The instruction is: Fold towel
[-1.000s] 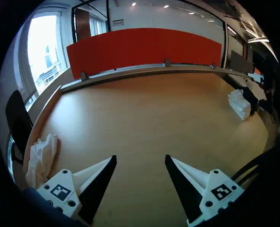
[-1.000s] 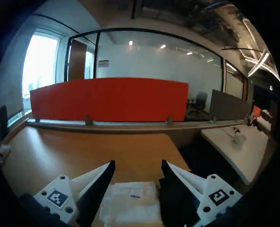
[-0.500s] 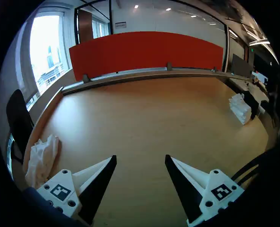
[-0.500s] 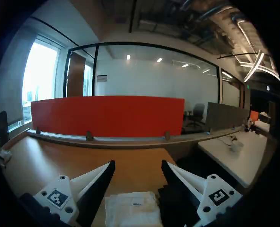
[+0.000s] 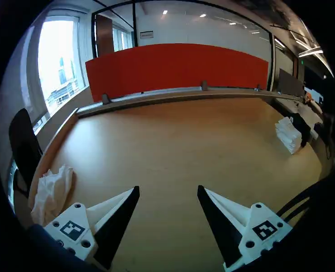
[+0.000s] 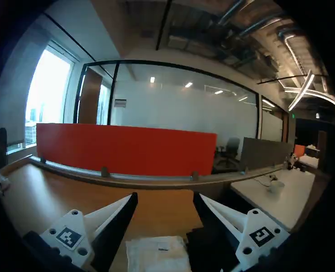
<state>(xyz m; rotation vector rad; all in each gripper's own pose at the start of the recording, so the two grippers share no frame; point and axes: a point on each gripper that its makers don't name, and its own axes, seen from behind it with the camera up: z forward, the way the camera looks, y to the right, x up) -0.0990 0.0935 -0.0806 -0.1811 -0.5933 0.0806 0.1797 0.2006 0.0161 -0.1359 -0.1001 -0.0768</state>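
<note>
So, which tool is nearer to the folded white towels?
Right. The right tool is close above the folded white towels; the left tool sees them far across the table.

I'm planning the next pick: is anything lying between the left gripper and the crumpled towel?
Nothing visible. Only bare tabletop separates the open left gripper from the crumpled towel near the table's edge.

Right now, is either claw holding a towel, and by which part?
Nothing is held. The left claw is open over the desk; the right claw is open by the folded towel.
</note>
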